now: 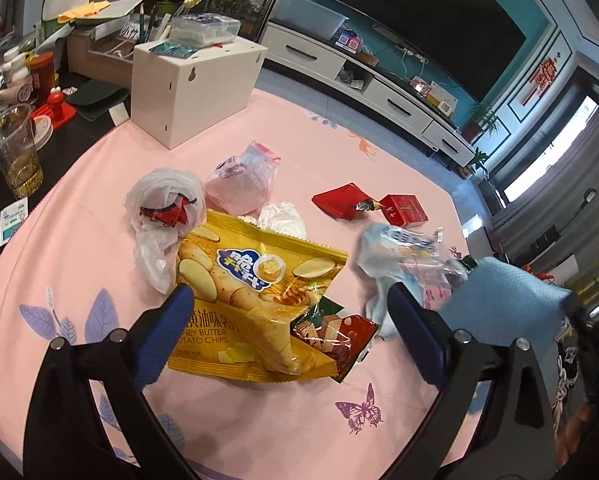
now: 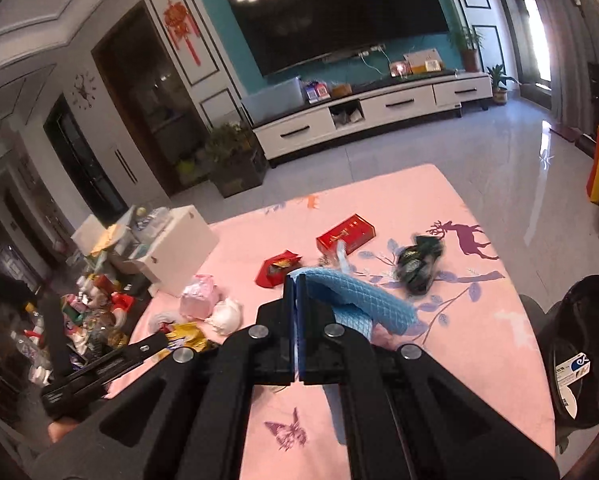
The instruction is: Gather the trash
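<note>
Right fingers [image 2: 295,280] pinch quilted blue cloth [image 2: 351,300]; left fingers [image 1: 287,304] spread around glossy chip bag [image 1: 255,292].

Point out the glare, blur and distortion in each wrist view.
Left wrist view: fisheye bends the TV stand; the crumpled blue-white wrapper is motion-blurred; the window is blown out. Right wrist view: ceiling lights reflect in the TV, glare streaks the floor, the dark green wrapper is blurred.
</note>
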### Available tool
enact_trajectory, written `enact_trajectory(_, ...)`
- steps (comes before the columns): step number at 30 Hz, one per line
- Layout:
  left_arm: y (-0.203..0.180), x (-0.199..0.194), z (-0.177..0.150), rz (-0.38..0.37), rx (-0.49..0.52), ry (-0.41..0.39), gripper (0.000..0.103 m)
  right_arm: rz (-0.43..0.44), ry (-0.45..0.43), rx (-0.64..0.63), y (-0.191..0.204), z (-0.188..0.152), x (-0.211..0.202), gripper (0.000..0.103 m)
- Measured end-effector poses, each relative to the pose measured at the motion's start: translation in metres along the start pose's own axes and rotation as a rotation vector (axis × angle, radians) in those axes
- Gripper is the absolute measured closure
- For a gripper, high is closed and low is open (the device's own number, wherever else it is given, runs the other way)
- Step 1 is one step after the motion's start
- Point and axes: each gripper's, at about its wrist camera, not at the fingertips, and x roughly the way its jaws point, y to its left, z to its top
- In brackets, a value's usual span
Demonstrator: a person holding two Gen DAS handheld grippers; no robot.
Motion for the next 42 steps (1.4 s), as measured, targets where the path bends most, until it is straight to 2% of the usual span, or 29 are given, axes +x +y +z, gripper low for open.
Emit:
enact_trajectory(5,0.0,-0.004,0.001,0.003,0.006,-0.01,0.006,0.053,-0.006,-0.058,0.017,-0.005,-0.024,0.101)
enact_trajectory(8,0.003,-0.004,0.002,0.0,-0.007,-0.009,0.006,0.079,0.029,-0.089,0.028,-0.01,-0.026,0.101)
enact_trajectory(14,0.005,-0.002,0.003,-0.006,-0.024,-0.002,0.006,0.166,0.251,-0.095,0.041,-0.036,0.015,0.101)
enact_trajectory(20,0.0,0.0,0.001,0.005,-0.007,0.0,0.006,0.054,0.412,-0.13,0.042,-0.071,0.07,0.101)
enact_trajectory(30,-0.005,0.004,-0.002,0.04,0.034,0.011,0.006,0.026,0.612,-0.114,0.035,-0.111,0.128,0.101)
enact_trajectory(37,0.002,0.004,0.0,0.055,0.024,0.02,0.006,-0.028,0.677,-0.116,0.03,-0.126,0.142,0.1)
enact_trajectory(38,0.003,0.003,0.0,0.054,0.022,0.02,0.006,-0.026,0.673,-0.114,0.03,-0.124,0.139,0.096)
enact_trajectory(40,0.005,0.002,0.001,0.053,0.019,0.018,0.006,0.001,0.639,-0.129,0.034,-0.114,0.124,0.075)
enact_trajectory(41,0.006,0.001,0.001,0.053,0.018,0.017,0.006,0.01,0.621,-0.137,0.035,-0.109,0.119,0.049)
enact_trajectory(42,0.007,0.0,0.002,0.055,0.018,0.015,0.006,0.02,0.585,-0.145,0.037,-0.102,0.109,0.034)
